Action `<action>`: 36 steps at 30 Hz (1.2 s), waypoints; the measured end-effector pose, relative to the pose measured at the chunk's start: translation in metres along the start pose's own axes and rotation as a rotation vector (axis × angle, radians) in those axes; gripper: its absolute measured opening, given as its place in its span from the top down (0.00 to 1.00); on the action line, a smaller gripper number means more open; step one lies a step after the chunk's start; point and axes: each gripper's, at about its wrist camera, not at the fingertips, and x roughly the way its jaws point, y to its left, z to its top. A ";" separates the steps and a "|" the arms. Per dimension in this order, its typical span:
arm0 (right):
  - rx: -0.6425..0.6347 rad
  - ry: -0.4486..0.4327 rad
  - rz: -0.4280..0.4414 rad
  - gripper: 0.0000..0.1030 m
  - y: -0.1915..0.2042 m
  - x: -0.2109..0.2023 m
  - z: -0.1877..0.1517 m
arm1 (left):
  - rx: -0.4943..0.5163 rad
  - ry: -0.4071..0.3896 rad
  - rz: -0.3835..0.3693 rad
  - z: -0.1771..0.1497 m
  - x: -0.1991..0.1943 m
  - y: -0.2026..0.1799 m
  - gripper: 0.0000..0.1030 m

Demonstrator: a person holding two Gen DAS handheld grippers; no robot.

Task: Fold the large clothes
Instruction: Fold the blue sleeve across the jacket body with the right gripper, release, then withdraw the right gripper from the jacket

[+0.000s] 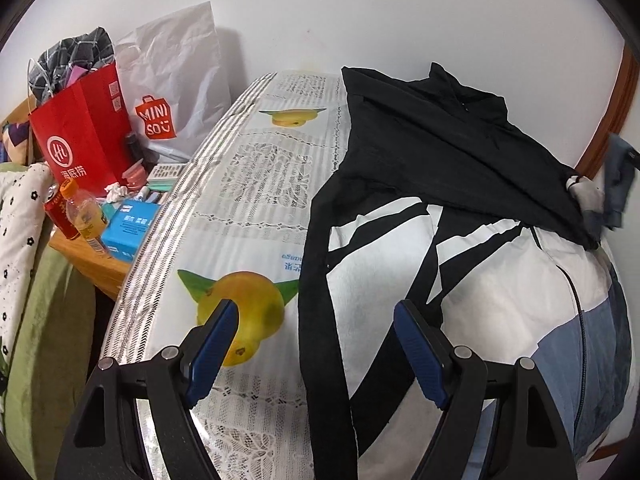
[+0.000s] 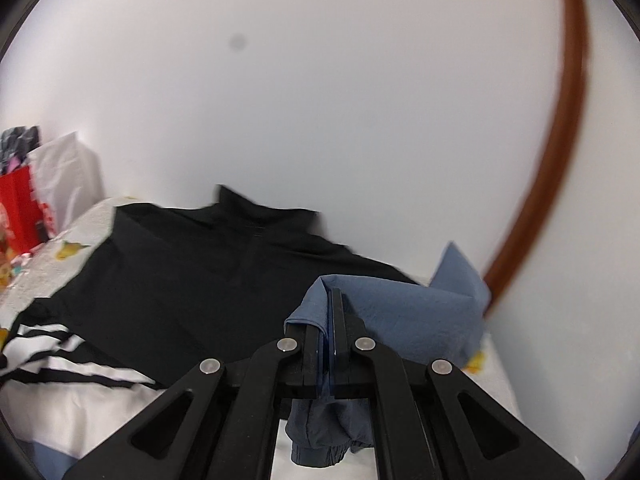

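Observation:
A black, white and blue jacket lies spread on the patterned table, collar toward the wall. It also shows in the right wrist view. My left gripper is open and empty, hovering over the jacket's near left side with its blue pads apart. My right gripper is shut on the jacket's blue sleeve and holds it lifted at the jacket's right side; the cuff hangs below the fingers. The lifted sleeve shows at the right edge of the left wrist view.
Left of the table stands a wooden side table with a red paper bag, a white Miniso bag, bottles and a blue box. A white wall is behind, with a brown wooden frame at the right.

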 end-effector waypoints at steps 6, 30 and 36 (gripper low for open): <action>-0.087 0.042 0.134 0.99 0.066 0.034 -0.002 | -0.029 0.019 -0.034 0.001 0.005 0.002 0.24; 0.014 0.152 0.161 0.26 0.017 -0.017 -0.058 | -0.021 -0.049 -0.031 0.008 -0.024 -0.011 0.24; 0.135 0.185 0.140 0.26 -0.037 -0.050 -0.086 | 0.019 -0.093 -0.044 0.012 -0.043 -0.030 0.24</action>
